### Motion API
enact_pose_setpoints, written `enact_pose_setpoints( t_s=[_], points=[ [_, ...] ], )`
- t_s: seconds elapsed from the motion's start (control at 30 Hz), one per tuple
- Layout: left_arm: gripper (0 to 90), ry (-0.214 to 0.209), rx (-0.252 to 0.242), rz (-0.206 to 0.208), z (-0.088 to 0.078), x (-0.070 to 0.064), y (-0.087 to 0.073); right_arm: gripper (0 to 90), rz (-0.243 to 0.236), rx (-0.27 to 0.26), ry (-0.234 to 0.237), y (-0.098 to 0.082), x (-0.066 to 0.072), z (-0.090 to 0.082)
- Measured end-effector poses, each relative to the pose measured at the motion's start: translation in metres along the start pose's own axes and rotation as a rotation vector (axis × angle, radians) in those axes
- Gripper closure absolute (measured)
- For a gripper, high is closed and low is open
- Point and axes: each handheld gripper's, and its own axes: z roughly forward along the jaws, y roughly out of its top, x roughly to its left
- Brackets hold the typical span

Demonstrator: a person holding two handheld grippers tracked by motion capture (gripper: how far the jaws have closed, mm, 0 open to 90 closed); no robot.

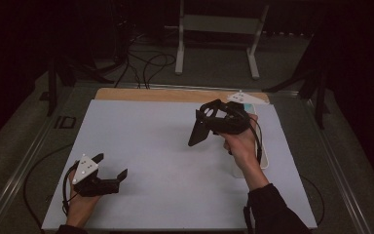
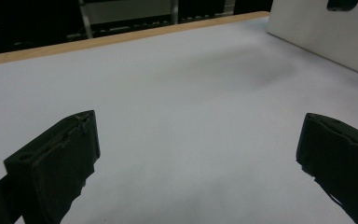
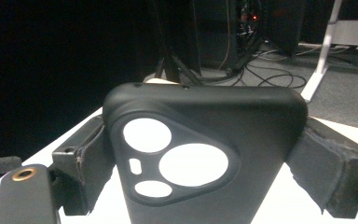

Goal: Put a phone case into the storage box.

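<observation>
Hanging above the white table (image 1: 141, 146), a black phone case (image 3: 200, 163) sits pinched across its width in the right gripper (image 1: 209, 124), jaws closed on both side edges. It looks light, thin and bendy, likely to bow if squeezed hard; gripping near the stiffer camera-cutout end seems wisest. The left gripper (image 1: 111, 170) rests low, jaws wide apart, empty.

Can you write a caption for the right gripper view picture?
The right tool squeezes a black phone case by its sides, camera holes facing us.
</observation>
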Motion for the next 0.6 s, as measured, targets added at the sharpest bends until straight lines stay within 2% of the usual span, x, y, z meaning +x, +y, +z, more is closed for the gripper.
enact_pose_setpoints(
  t_s=[0.6],
  points=[
    [0.3,-0.002,-0.005,-0.007,-0.001,0.000,0.000,13.8,0.000,0.000,-0.086,0.013,-0.022,0.001]
  ],
)
